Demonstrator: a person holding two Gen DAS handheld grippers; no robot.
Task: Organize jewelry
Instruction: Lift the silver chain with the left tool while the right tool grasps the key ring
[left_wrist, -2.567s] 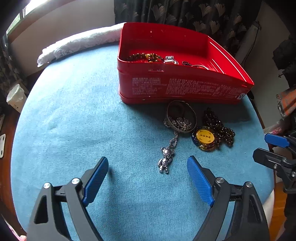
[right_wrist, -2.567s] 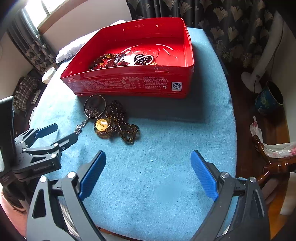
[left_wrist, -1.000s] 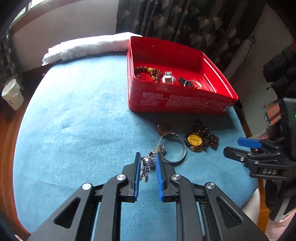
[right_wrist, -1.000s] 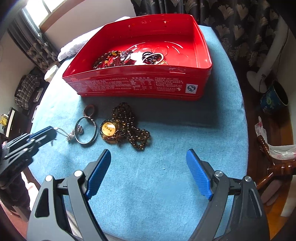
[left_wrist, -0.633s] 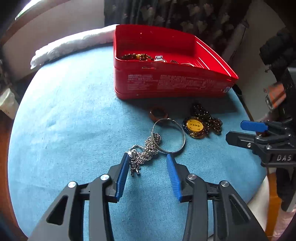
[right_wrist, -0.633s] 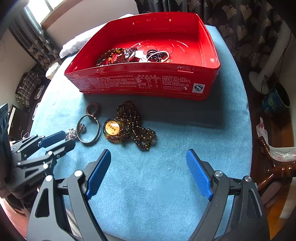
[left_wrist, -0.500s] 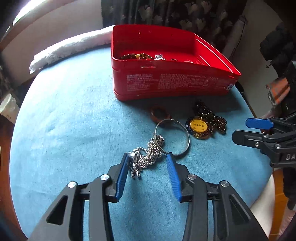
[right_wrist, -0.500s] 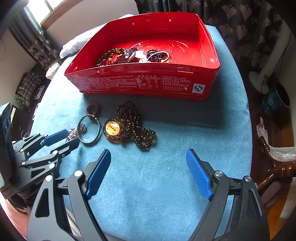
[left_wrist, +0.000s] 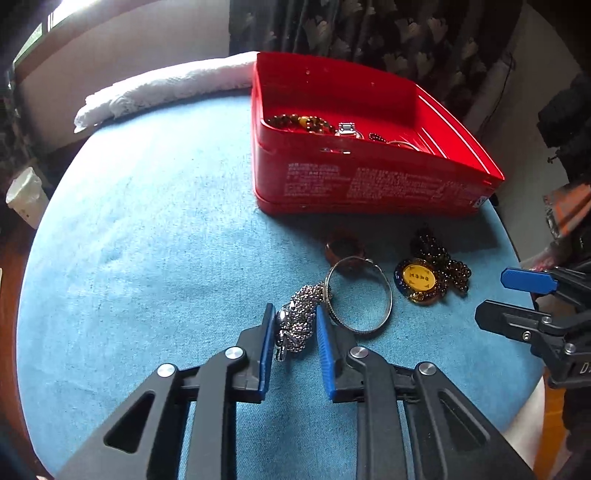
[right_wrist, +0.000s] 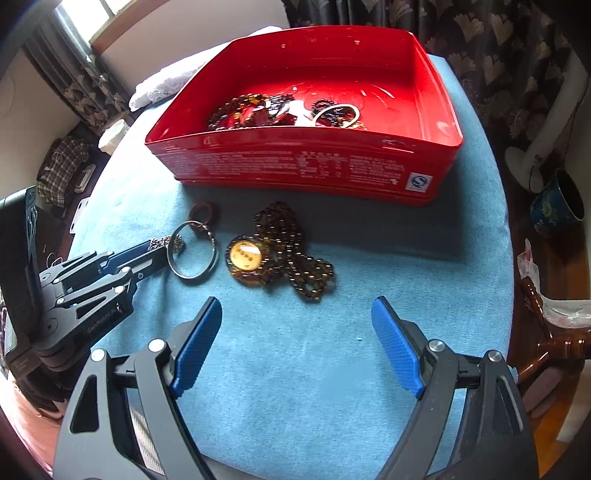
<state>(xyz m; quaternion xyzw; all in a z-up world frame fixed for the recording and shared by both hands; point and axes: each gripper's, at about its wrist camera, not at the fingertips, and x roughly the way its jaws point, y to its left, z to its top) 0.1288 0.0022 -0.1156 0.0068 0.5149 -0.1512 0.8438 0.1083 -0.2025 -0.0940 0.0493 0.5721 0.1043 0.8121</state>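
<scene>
My left gripper is shut on a bunched silver chain necklace lying on the blue cloth; it also shows in the right wrist view. The chain touches a silver bangle, also seen in the right wrist view. A small brown ring lies behind the bangle. A dark bead necklace with a yellow pendant lies to the right. The red tin behind holds several jewelry pieces. My right gripper is open and empty, near the bead necklace.
A round table covered in blue cloth carries everything. A white towel lies at its far edge. Dark curtains hang behind. A blue pot and a fan base stand on the floor at right.
My left gripper let go of the chain's bear charm, dropped the chain in a heap, then closed its jaws on the bunched chain. The right gripper has barely moved.
</scene>
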